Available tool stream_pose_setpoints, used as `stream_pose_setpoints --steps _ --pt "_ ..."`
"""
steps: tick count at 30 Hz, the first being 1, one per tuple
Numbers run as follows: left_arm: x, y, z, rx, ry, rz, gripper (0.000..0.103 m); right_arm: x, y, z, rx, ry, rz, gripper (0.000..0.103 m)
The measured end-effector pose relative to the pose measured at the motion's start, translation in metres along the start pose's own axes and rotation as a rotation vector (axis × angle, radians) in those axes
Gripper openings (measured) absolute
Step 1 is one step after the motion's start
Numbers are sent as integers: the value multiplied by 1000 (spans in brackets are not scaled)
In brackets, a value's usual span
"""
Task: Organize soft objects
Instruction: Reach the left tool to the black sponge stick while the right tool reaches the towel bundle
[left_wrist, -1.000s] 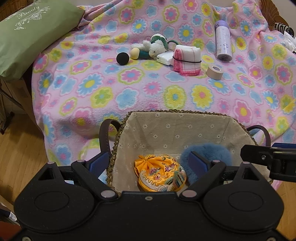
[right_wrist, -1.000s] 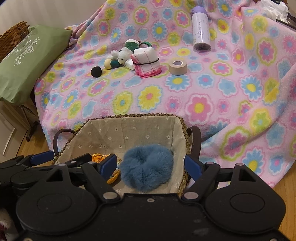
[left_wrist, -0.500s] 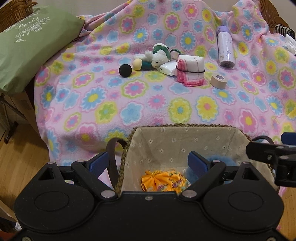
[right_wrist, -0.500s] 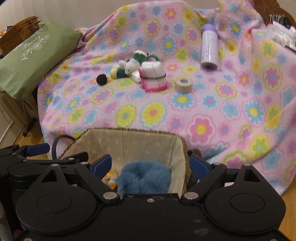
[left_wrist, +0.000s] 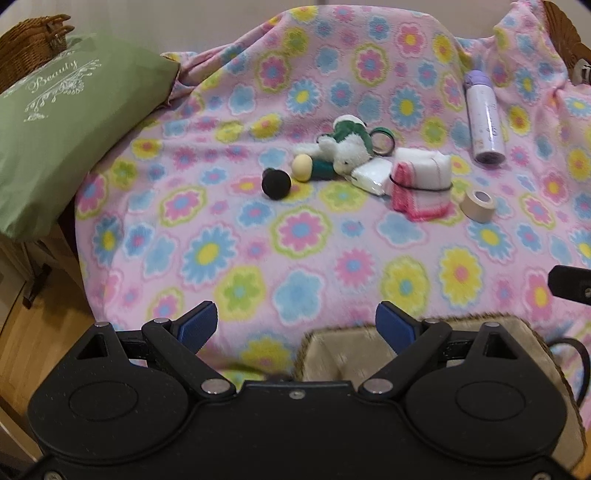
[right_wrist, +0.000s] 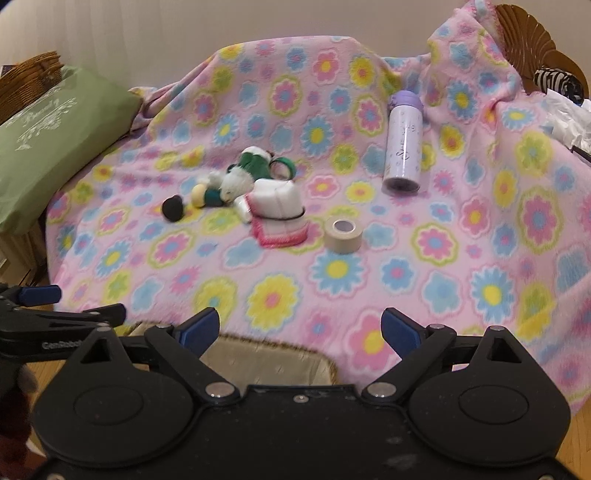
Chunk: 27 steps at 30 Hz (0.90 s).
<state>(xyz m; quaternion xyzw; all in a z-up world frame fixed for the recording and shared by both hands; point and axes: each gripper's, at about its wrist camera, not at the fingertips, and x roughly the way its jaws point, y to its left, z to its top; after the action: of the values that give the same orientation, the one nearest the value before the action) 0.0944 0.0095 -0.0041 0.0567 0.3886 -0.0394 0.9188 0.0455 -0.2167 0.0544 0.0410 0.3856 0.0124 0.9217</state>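
- Left gripper (left_wrist: 295, 326): jaws spread wide, blue pads empty, raised over the near edge of the flowered blanket (left_wrist: 295, 236).
- Right gripper (right_wrist: 300, 330): jaws likewise spread wide, nothing between the pads, level with the left gripper and just to its right.
- Lined basket (left_wrist: 343, 354): directly below and slightly right of the left gripper, under the left pad of the right gripper; only the far rim and cloth wall visible, blurred; contents hidden behind the gripper bodies.
- Soft objects ahead of both grippers, on the blanket: white plush toy (left_wrist: 347, 147) in green clothing; folded white-and-pink cloth (left_wrist: 421, 181) bound with a black band, touching a white packet (left_wrist: 371, 177) beside the plush.
- Black ball (left_wrist: 276, 183) and yellow-headed green piece (left_wrist: 308, 168): just left of the plush.
- Tape roll (left_wrist: 478, 201): just right of the folded cloth, apart from it.
- Lilac bottle (left_wrist: 484, 118): lying farther ahead and to the right.
- Green cushion (left_wrist: 62, 136): far left of both grippers, at the blanket edge.
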Motion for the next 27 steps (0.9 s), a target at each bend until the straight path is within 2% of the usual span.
stream_pose_setpoints --steps 16,27 --pt "70 -5 44 63 4 15 91 86 -19 36 -19 51 -57 94" --pt "123 -4 64 74 7 27 91 136 -22 49 -68 47 -91 93"
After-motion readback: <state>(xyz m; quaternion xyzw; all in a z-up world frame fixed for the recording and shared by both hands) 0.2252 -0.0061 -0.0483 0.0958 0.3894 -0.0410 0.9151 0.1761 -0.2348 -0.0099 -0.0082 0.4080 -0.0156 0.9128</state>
